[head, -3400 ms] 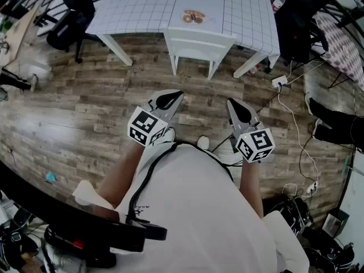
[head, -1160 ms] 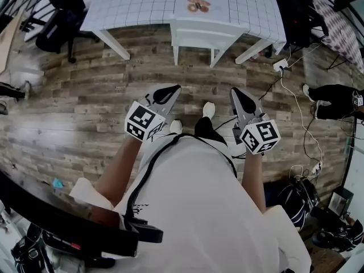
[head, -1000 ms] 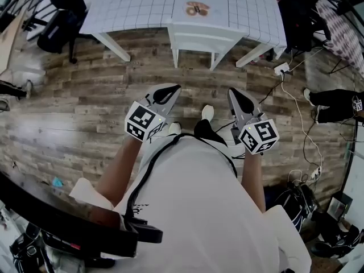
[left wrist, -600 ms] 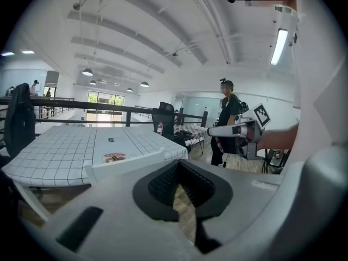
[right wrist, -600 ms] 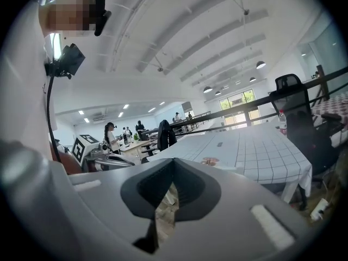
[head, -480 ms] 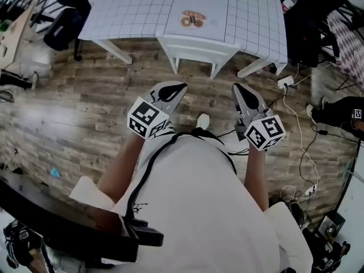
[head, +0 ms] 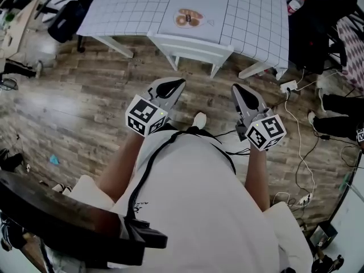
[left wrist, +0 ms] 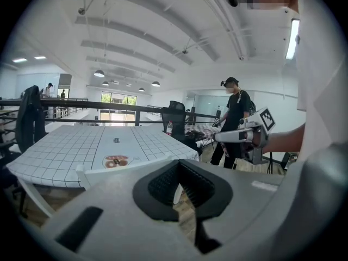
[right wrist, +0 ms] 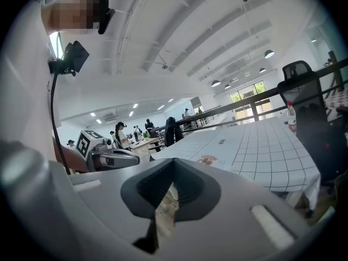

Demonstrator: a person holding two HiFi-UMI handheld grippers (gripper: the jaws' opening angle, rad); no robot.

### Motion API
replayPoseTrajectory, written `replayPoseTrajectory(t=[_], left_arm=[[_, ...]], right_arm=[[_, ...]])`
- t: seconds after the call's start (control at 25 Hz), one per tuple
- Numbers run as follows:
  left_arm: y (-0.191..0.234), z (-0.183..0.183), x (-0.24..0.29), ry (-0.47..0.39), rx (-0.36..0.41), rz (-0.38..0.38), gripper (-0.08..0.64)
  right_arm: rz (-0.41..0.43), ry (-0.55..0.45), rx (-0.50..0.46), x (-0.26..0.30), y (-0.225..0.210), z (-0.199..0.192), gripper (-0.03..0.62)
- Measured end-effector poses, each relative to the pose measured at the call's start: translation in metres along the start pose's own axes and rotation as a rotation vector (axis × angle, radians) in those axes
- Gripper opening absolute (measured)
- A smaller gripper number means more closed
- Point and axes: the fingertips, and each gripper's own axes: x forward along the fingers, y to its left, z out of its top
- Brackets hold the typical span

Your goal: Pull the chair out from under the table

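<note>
A white chair (head: pixel 190 45) stands pushed in under a table (head: pixel 142 7) with a white grid-patterned cloth; its backrest (left wrist: pixel 122 172) faces me. My left gripper (head: pixel 175 84) is shut and empty, a short way in front of the chair's left side. My right gripper (head: pixel 238 89) is also shut and empty, in front of the chair's right side. Neither touches the chair. Each gripper shows in the other's view: right gripper (left wrist: pixel 217 137), left gripper (right wrist: pixel 136 160).
A plate of round pastries (head: pixel 186 18) lies on the table. Black office chairs (head: pixel 63 21) stand at the left and one at the right (head: pixel 315 21). Power strips and cables (head: pixel 296 104) run over the wood floor at the right. A bottle (head: pixel 294 3) stands at the table's right.
Both grippers and my view have moved toward the table; the chair now lies closer ahead. Both grippers stayed shut.
</note>
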Motion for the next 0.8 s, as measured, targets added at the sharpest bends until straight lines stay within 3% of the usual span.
replayPoseTrajectory(t=[0.48, 0.8], left_arm=[[0.009, 0.0, 0.015, 0.054, 0.072, 0.067, 0.008], [0.056, -0.015, 0.023, 0.12, 0.097, 0.094, 0.008]], right_arm=[[0.077, -0.019, 0.018, 0.012, -0.025, 0.012, 0.006], [0.037, 0.052, -0.048, 0.041, -0.026, -0.002, 0.006]])
